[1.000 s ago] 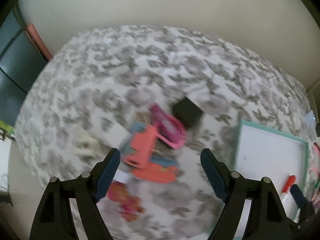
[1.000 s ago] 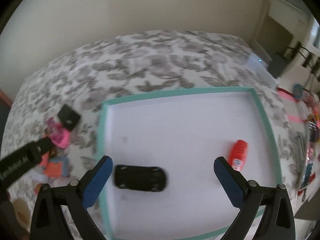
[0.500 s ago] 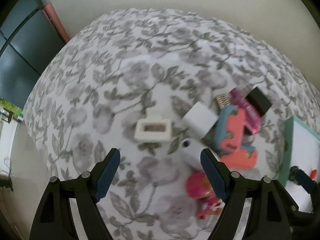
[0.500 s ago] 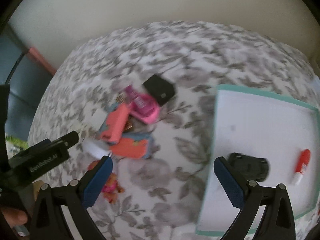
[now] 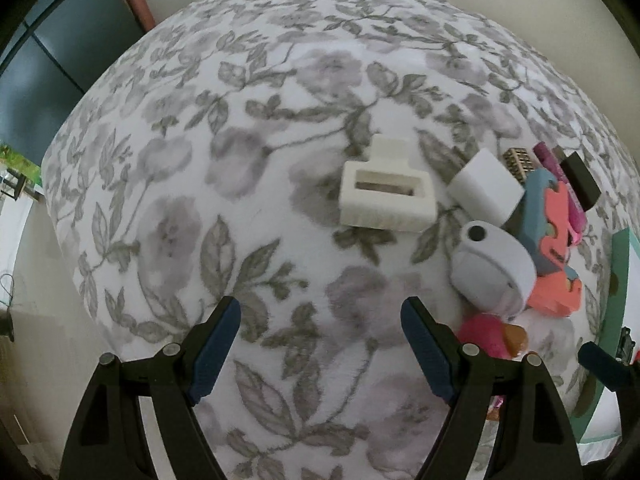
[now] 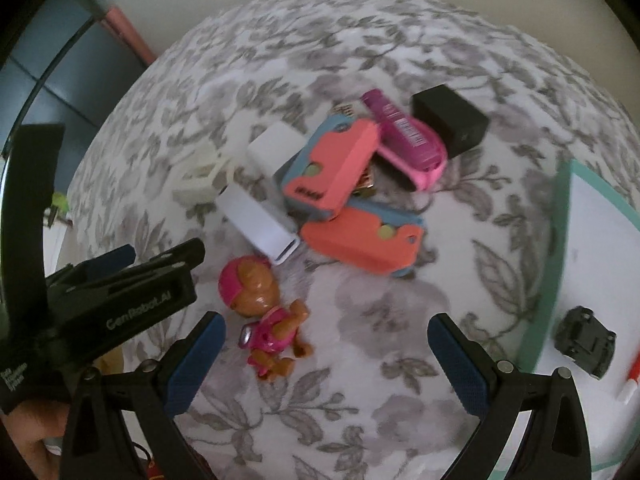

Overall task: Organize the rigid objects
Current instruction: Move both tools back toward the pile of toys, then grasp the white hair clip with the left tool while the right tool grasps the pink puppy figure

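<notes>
A pile of small objects lies on the floral cloth. A cream hair clip point(image 5: 385, 193) and a white block point(image 5: 485, 188) lie ahead of my open, empty left gripper point(image 5: 320, 344). A white rounded case point(image 5: 493, 267) sits to its right. In the right wrist view, two coral and blue cases point(image 6: 334, 168) point(image 6: 364, 242), a pink case point(image 6: 408, 138), a black box point(image 6: 450, 120) and a pink toy puppy point(image 6: 262, 308) lie ahead of my open, empty right gripper point(image 6: 326, 360). The left gripper point(image 6: 120, 280) shows there at the left.
A white tray with a teal rim point(image 6: 560, 216) lies at the right, holding a black toy car point(image 6: 586, 340) and a red marker point(image 6: 632, 380). The table edge drops off at the left point(image 5: 60, 240). A dark cabinet point(image 5: 36, 60) stands beyond it.
Both grippers swung left, away from the tray. The left now faces the hair clip close up. The right now faces the pile and the toy puppy instead of the tray.
</notes>
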The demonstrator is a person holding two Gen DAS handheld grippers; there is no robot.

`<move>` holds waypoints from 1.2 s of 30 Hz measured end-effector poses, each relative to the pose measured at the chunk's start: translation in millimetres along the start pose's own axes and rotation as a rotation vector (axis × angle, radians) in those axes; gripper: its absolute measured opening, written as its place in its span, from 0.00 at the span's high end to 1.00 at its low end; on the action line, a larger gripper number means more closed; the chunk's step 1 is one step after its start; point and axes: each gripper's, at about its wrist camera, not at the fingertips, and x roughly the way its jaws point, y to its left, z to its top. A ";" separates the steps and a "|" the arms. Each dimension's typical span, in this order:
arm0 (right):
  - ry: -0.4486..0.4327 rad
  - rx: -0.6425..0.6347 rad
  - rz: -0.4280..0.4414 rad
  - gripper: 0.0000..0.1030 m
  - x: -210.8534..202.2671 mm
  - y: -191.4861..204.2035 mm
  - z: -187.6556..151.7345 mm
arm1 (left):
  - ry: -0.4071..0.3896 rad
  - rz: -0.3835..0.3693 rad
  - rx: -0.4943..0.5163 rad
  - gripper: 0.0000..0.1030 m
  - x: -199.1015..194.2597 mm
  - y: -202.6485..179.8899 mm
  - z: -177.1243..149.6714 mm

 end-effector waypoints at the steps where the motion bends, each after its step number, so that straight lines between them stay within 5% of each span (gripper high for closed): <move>1: 0.008 -0.013 -0.005 0.00 4.1 3.1 0.2 | 0.000 0.000 -0.002 0.19 1.3 2.2 0.2; 15: 0.050 -0.201 -0.119 0.08 38.8 44.9 -2.9 | 0.008 -0.039 -0.042 0.19 15.1 30.6 14.1; 21: 0.046 -0.127 -0.138 0.18 35.2 23.7 -2.8 | -0.014 -0.070 -0.057 0.19 18.4 43.5 31.6; 36: 0.050 0.013 -0.101 0.31 15.5 -36.9 4.0 | -0.091 -0.134 -0.005 0.19 3.4 7.8 64.2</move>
